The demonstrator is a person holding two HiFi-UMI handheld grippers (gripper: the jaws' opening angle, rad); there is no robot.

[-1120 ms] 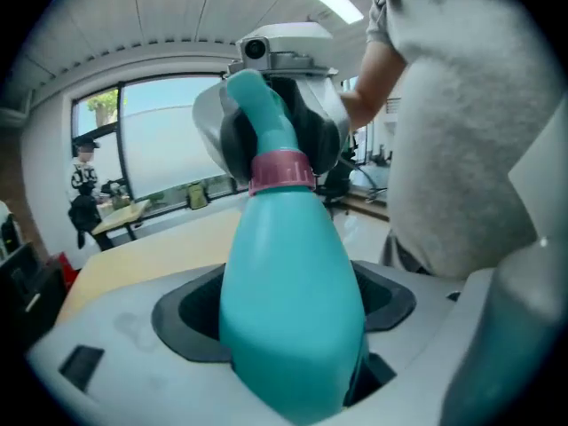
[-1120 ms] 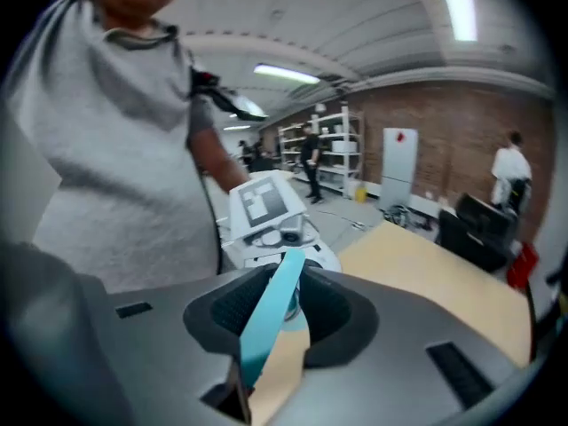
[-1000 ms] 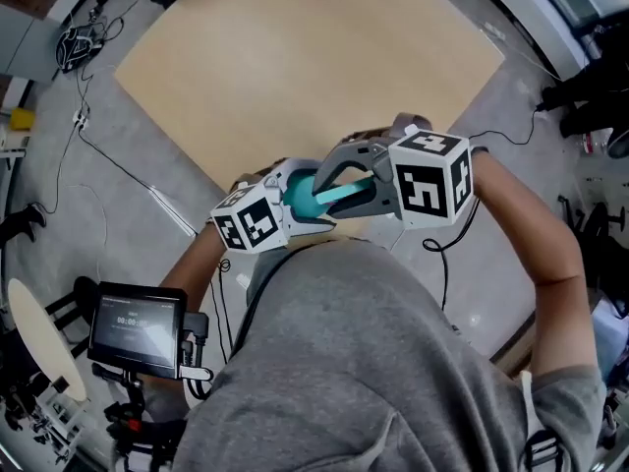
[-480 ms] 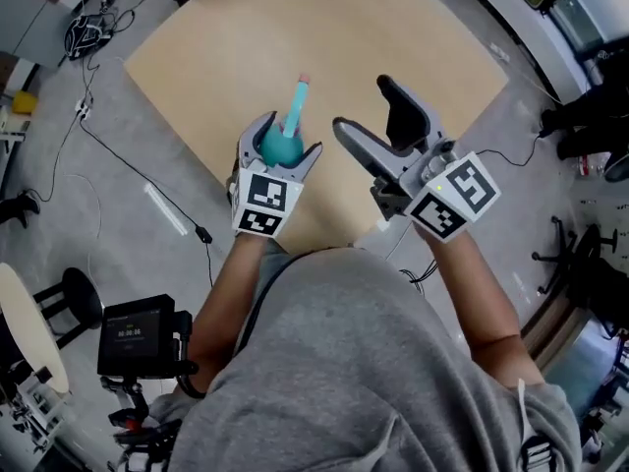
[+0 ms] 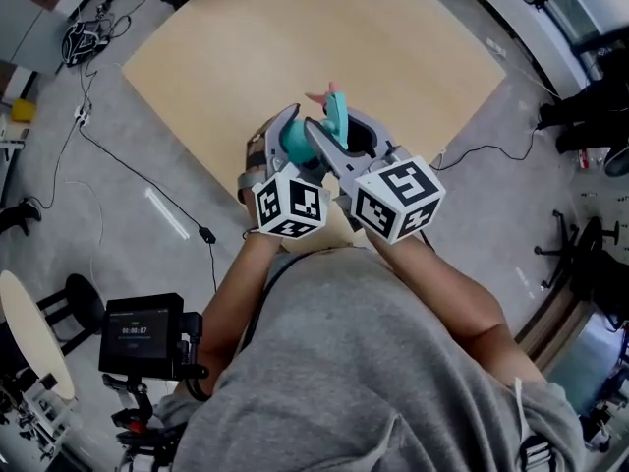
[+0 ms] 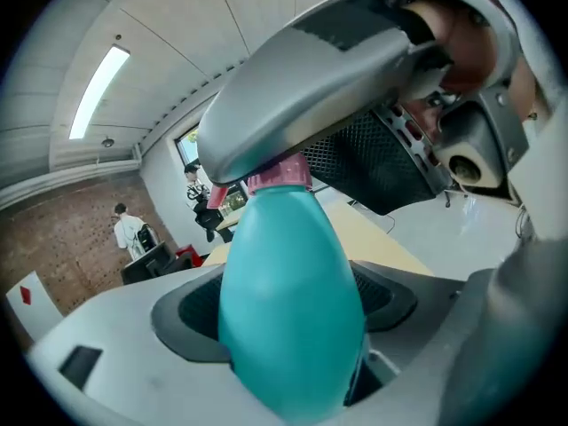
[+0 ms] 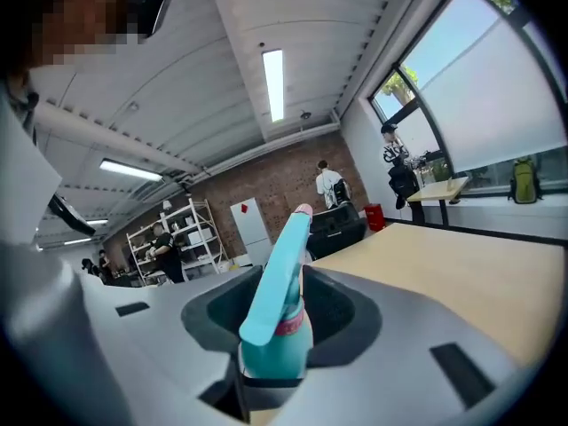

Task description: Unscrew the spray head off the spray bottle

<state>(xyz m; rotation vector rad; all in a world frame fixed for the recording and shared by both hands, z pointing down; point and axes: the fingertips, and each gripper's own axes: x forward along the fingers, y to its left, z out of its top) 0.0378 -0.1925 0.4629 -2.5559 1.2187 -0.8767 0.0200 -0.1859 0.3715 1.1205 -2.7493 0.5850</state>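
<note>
The spray bottle point(image 5: 293, 146) is above the near edge of the bench point(image 5: 393, 37), its teal body clamped in the jaws of the left gripper point(image 5: 287, 131). Its long axis slants toward the upper right of the head view, with the spray head point(image 5: 335, 106) leading. Half a second ago the right gripper point(image 5: 344, 131) hung wide open, well apart at the right. It now sits against the left one. Its jaws have just been closing and grip the spray head at its pink collar point(image 7: 288, 327).
</note>
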